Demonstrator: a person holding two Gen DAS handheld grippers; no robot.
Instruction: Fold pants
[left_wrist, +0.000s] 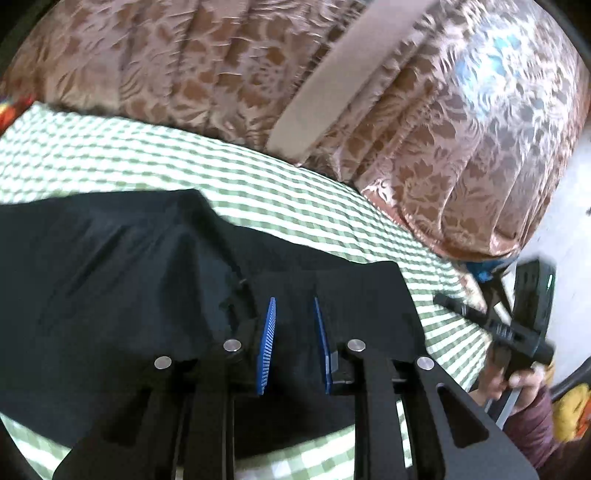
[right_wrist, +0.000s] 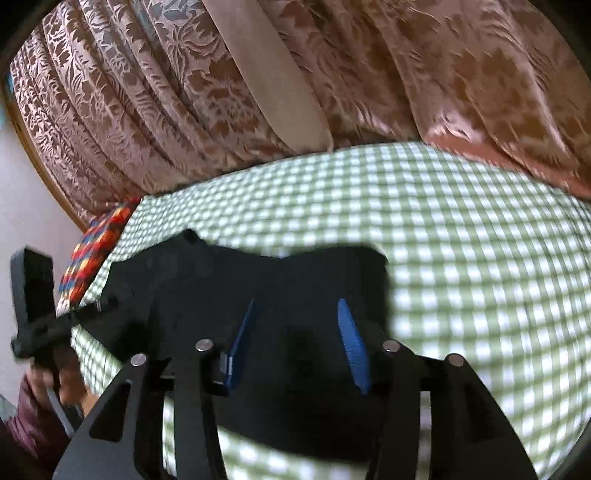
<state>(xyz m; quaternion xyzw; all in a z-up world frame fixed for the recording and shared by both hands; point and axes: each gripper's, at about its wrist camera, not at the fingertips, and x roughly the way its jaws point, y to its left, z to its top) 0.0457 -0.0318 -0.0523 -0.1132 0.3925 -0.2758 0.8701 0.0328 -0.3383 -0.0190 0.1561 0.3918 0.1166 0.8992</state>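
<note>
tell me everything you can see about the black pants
The black pants are plain, dark, matte fabric with soft wrinkles, lying in a bunched, partly folded heap on the green checked sheet. A seam runs near their middle. Both the left gripper and the right gripper hang over them with jaws open, gripping nothing; whether the fingers touch the cloth is unclear.

Matt black cloth pants (left_wrist: 110, 280); checked woven sheet (right_wrist: 461, 240); glossy brocade curtain (left_wrist: 443, 147).
</note>
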